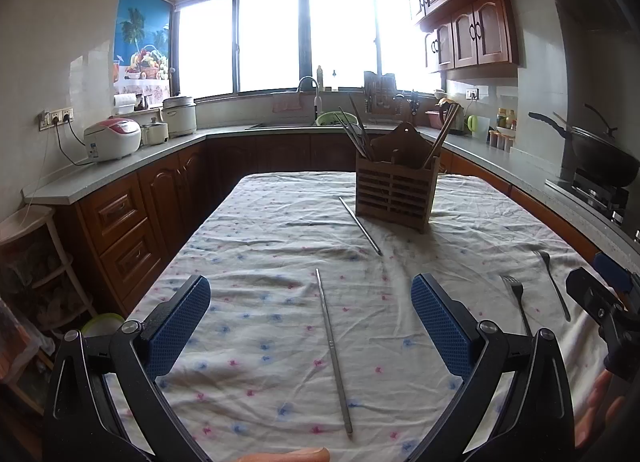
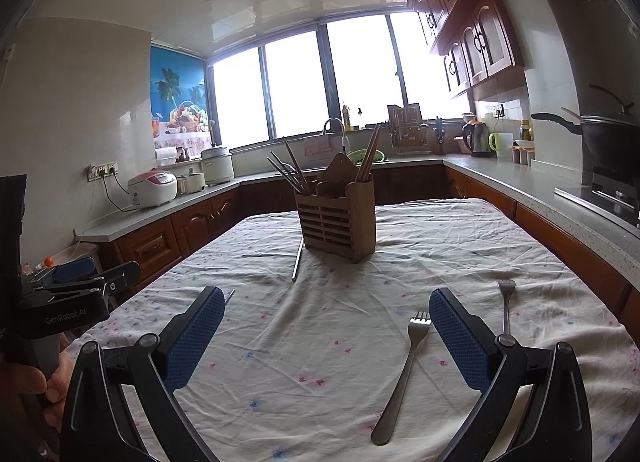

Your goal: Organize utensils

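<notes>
A wooden utensil holder stands on the cloth-covered table, with metal chopsticks in its left slot and wooden ones in its right. It also shows in the right wrist view. One metal chopstick lies between the open jaws of my left gripper. A second chopstick lies by the holder. Two forks lie to the right. My right gripper is open and empty above the cloth; one fork lies between its jaws, the other fork just past its right finger.
Kitchen counters wrap around the table on three sides, with rice cookers on the left, a sink at the back and a wok on the stove at the right. A shelf unit stands at the left.
</notes>
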Demonstrator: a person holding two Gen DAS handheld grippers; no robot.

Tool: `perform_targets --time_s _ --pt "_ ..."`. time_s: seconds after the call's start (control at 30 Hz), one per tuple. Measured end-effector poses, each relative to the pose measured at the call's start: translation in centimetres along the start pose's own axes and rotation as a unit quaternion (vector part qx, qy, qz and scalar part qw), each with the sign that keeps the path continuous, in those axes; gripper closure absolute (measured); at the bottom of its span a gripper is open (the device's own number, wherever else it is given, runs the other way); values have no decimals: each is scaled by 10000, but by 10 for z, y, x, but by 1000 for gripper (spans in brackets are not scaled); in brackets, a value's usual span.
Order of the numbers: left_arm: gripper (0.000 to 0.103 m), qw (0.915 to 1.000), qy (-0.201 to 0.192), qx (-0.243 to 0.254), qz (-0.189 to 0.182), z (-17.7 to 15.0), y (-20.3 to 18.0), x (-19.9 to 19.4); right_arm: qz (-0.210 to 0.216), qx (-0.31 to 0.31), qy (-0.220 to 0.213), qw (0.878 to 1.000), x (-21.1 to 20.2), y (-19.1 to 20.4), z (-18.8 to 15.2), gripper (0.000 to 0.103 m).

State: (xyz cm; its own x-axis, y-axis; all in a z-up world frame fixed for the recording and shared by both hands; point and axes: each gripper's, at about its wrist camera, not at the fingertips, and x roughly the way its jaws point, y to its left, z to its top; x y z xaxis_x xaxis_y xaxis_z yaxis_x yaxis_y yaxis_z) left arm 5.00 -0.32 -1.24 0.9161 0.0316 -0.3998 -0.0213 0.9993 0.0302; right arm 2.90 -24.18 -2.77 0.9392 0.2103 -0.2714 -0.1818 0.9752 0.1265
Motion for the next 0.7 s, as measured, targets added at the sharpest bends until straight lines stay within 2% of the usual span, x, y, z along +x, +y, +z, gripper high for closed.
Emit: perform_targets --time_s 0.7 --pt "0 10000 -3 4 -23 2 0 -3 22 5 -12 10000 -1 4 2 0"
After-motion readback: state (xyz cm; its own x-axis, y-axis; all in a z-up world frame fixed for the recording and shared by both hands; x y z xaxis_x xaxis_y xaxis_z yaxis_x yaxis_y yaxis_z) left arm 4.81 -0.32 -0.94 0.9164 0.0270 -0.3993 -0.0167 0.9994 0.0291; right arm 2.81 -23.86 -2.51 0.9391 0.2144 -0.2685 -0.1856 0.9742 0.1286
